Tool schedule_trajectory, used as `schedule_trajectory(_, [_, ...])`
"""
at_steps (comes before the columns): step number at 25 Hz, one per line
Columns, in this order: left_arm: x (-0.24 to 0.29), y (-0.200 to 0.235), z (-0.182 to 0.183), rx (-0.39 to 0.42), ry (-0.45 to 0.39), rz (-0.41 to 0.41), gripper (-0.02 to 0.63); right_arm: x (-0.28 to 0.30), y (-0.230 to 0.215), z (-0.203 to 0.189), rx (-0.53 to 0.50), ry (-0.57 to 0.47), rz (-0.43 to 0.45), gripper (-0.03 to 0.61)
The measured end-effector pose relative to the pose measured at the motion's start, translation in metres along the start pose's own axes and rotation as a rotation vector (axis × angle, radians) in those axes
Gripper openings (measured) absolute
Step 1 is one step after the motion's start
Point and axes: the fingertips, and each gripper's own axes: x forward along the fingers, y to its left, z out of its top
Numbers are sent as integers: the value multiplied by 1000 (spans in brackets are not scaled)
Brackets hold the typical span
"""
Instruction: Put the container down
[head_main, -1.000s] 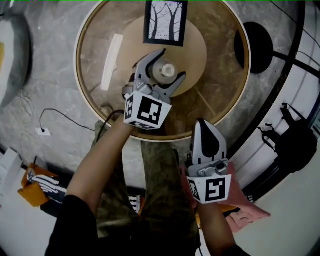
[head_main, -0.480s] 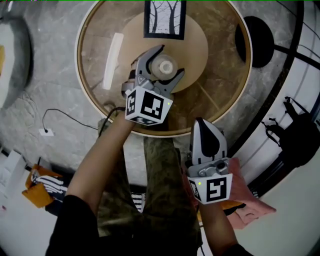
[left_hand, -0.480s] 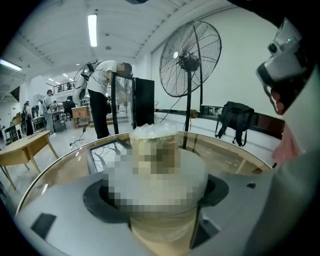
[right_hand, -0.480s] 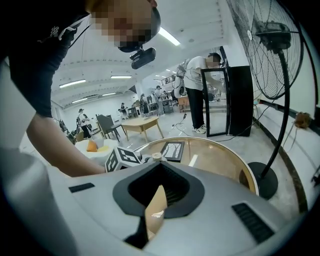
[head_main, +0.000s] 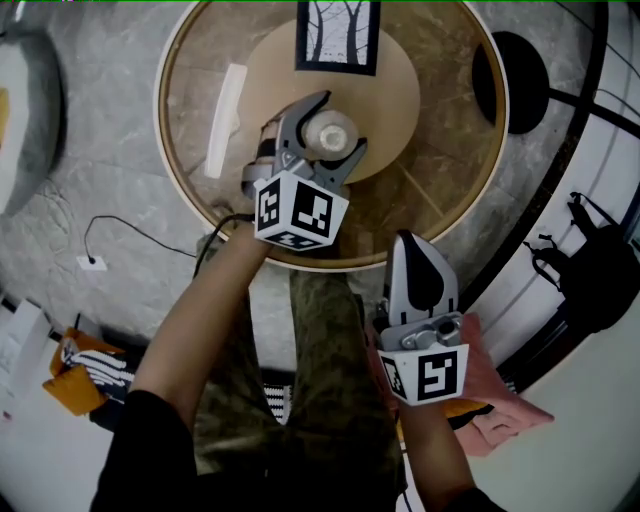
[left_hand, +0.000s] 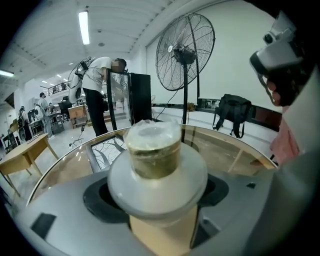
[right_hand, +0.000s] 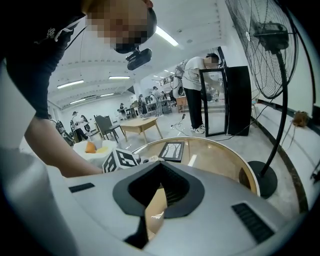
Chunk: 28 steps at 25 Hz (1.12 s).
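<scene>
The container (head_main: 330, 130) is a small pale jar with a wide flange and a film-covered top (left_hand: 152, 150). It stands upright between the jaws of my left gripper (head_main: 343, 122), which is shut on it over the round wooden disc (head_main: 385, 90) of the glass table (head_main: 172, 130). In the left gripper view the jar fills the middle, with the left gripper (left_hand: 157, 192) closed round its lower part. I cannot tell if its base touches the disc. My right gripper (head_main: 413, 245) hangs shut and empty off the table's near edge, its jaws together in the right gripper view (right_hand: 155, 202).
A black-framed tree picture (head_main: 338, 35) lies at the disc's far side and a white strip (head_main: 222, 120) on the glass to the left. A fan's black base (head_main: 508, 95) and a dark backpack (head_main: 590, 290) are on the floor to the right, a cable (head_main: 120, 235) to the left.
My left gripper has edged slightly forward over the table with the container between its jaws. The right gripper has barely moved.
</scene>
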Motion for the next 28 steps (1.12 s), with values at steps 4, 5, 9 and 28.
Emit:
schedule_trajectory(4, [-2,0,-7,-2,26,13,352,-1,7,4,38,-20,2,21])
schedule_trajectory(5, [-4,1,-8,-9,28,18,353,-2,9,5,51,-26,0,21])
schedule_trajectory(9, [-18,4,-13,-40,14,31,360,-6,15,8,63,-46,-22,21])
schedule_trajectory(28, [-454,21,194,-314,-349,-46,152,-183,140,186,-25,-105,-244,21])
